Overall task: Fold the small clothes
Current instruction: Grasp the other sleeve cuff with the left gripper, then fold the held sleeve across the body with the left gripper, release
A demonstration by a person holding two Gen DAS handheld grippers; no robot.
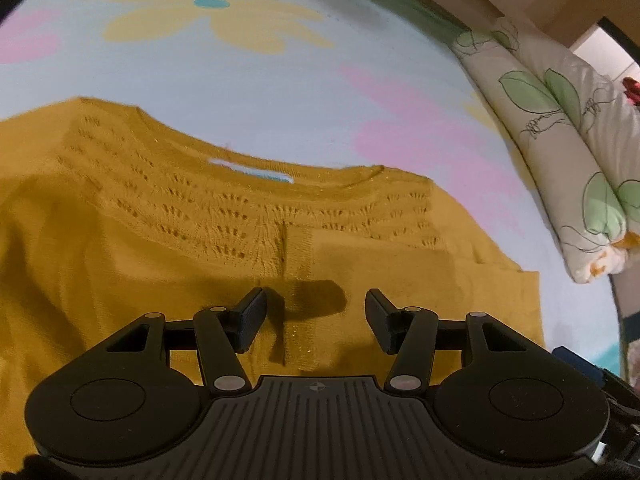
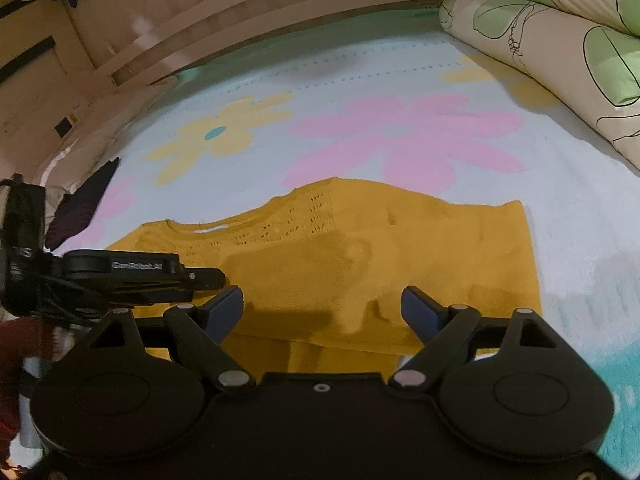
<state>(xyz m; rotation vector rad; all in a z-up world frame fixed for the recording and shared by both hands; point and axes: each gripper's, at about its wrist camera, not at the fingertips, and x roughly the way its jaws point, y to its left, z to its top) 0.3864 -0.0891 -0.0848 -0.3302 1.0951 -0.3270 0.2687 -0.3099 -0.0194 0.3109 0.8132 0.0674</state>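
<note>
- Left wrist view: the left tool [image 1: 316,312] hovers half open over a mustard sweater [image 1: 160,240], gripping nothing. The sweater lies flat on the bed [image 1: 280,92], neckline toward the far edge, a folded pillow [image 1: 560,160] along the right edge.
- Right wrist view: the right tool [image 2: 322,312] stands wide open and empty above the sweater's near hem. A side looks already folded in; next likely pinches the hem. Open bed lies beyond.

Home bedroom: flower-print bed sheet [image 2: 360,80], leaf-print pillows [image 2: 560,32], wooden headboard [image 2: 240,8].
</note>
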